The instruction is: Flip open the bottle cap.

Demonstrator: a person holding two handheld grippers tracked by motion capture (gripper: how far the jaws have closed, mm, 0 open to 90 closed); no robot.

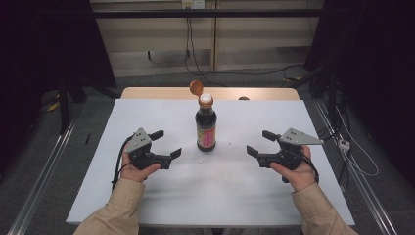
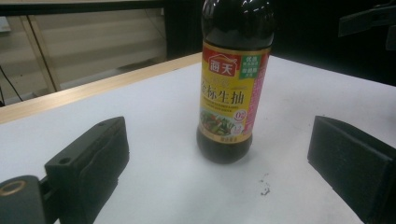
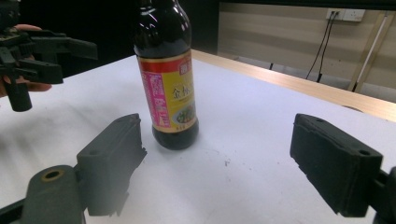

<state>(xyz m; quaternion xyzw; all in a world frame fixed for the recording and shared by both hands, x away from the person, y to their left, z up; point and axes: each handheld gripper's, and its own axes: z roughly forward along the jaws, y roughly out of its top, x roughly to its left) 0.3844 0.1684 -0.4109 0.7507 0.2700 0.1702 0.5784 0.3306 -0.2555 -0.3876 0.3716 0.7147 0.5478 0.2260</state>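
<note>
Table: I see white top (image 1: 161,191), wooden edge (image 1: 147,92) at far side.
Behind table: beige wall panels (image 1: 156,34), wall socket (image 1: 192,4), cables (image 1: 244,73) on grey floor (image 1: 63,147).

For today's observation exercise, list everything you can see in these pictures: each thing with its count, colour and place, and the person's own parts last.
soy sauce bottle: one, dark with a red and yellow label, upright at the middle of the table, between the two grippers and touched by neither
flip cap: one, orange, hinged open at the bottle's top
table: one, white top with a wooden far edge
wall socket: one, white, on the far wall, with dark cables hanging from it
left gripper: one, black, open, left of the bottle
right gripper: one, black, open, right of the bottle
sleeves: two, beige, at the bottom edge
</note>
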